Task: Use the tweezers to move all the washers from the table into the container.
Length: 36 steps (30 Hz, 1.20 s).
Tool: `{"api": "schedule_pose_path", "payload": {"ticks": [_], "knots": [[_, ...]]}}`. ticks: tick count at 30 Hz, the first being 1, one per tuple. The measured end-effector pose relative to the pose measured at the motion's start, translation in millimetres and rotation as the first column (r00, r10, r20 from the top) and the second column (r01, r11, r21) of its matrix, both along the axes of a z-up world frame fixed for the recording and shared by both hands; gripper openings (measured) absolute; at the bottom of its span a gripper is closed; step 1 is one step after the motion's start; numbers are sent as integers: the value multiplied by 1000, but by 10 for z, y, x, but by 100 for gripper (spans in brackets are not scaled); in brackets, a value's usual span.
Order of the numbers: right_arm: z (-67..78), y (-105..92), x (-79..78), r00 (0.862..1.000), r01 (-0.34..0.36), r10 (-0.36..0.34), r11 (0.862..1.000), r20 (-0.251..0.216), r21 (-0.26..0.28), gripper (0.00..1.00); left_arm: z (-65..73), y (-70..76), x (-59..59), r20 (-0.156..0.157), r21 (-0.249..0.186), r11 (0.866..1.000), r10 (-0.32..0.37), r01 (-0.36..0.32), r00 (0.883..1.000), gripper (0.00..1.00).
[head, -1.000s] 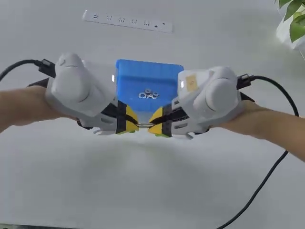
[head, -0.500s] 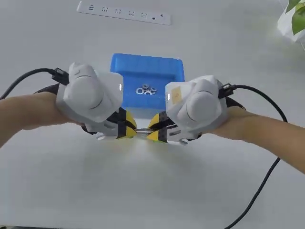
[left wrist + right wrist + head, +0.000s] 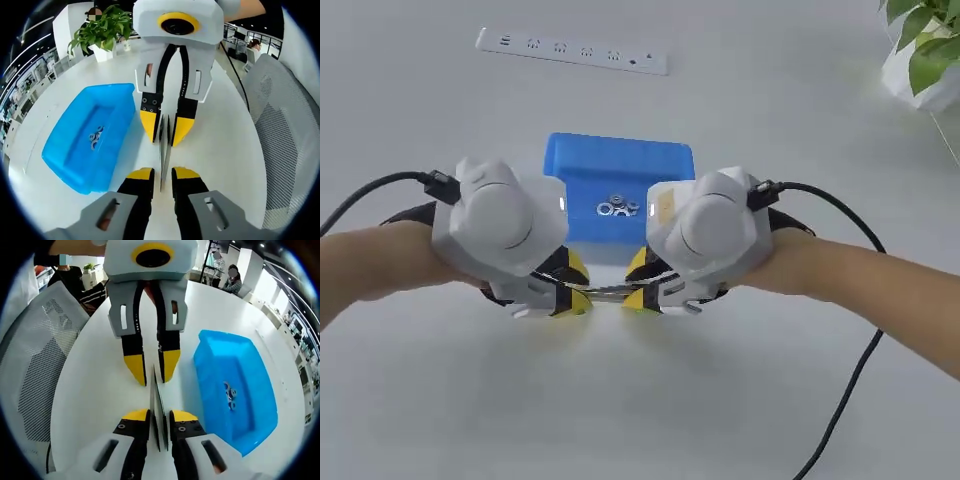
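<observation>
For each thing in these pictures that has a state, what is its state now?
left tool, shut on the tweezers
right tool, shut on the tweezers
tweezers, held between both tools, above the table
container, upright, open top, holds the washers
washers, lying bunched in the container
power strip, flat on the table, nothing plugged in

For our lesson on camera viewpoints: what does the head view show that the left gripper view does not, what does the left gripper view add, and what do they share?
The head view adds a white power strip beyond the container, a black cable and the person's forearms. The left gripper view adds a mesh chair back and an office room behind the table. Both share the blue container with washers inside, a potted plant, and the tweezers clamped at either end by the left gripper and right gripper.
</observation>
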State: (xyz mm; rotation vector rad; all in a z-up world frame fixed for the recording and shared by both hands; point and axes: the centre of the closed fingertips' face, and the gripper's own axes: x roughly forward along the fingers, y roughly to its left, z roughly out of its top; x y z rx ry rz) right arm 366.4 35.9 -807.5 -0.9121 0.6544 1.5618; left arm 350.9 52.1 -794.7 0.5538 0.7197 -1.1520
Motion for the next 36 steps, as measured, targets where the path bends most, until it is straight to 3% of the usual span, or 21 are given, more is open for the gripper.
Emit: {"api": "schedule_pose_path", "payload": {"ticks": [6,7,8,10,12,18,21,24,25,26,28,29,31,33,36], "knots": [[33,-73,-25,1000,19,-19,1000,6,-20,21,96,146,-62,2,-22,997,68,-68,998,24],[69,-80,-48,1000,17,-17,1000,3,-8,22,116,155,-82,-23,-42,994,95,-96,995,24],[140,-74,-84,1000,27,-27,999,-13,27,22,178,152,-115,-47,-92,987,130,-134,990,25],[220,-98,-95,998,53,-52,997,-24,54,24,237,216,-91,-35,-126,977,171,-174,985,27],[314,-138,-67,994,105,-102,990,-33,94,24,254,297,-116,-26,-119,975,186,-187,982,28],[509,-292,47,969,247,-238,951,-68,184,25,357,422,-184,15,-128,968,221,-217,975,38],[622,-371,68,963,269,-261,939,-66,214,25,503,410,-217,-2,-216,941,265,-259,964,39],[707,-415,82,960,281,-275,931,-57,231,25,580,441,-247,16,-240,933,280,-268,960,45],[759,-425,69,959,283,-277,927,-63,247,27,623,465,-198,45,-258,921,314,-292,948,52],[808,-417,51,958,286,-277,920,-72,268,29,648,482,-189,58,-265,917,326,-300,944,58],[995,-345,-58,959,282,-249,888,-134,364,41,701,497,-217,47,-279,910,333,-308,942,67],[1046,-343,-87,957,287,-247,879,-151,382,48,754,503,-218,61,-290,906,339,-308,939,69],[1135,-383,-137,960,278,-240,874,-143,399,60,818,505,-236,68,-297,904,341,-308,938,74],[1224,-407,-176,964,264,-232,867,-126,422,64,893,493,-259,68,-301,903,342,-307,937,81],[1322,-441,-211,960,279,-245,855,-132,438,70,949,474,-311,48,-280,906,342,-316,938,95]]}}
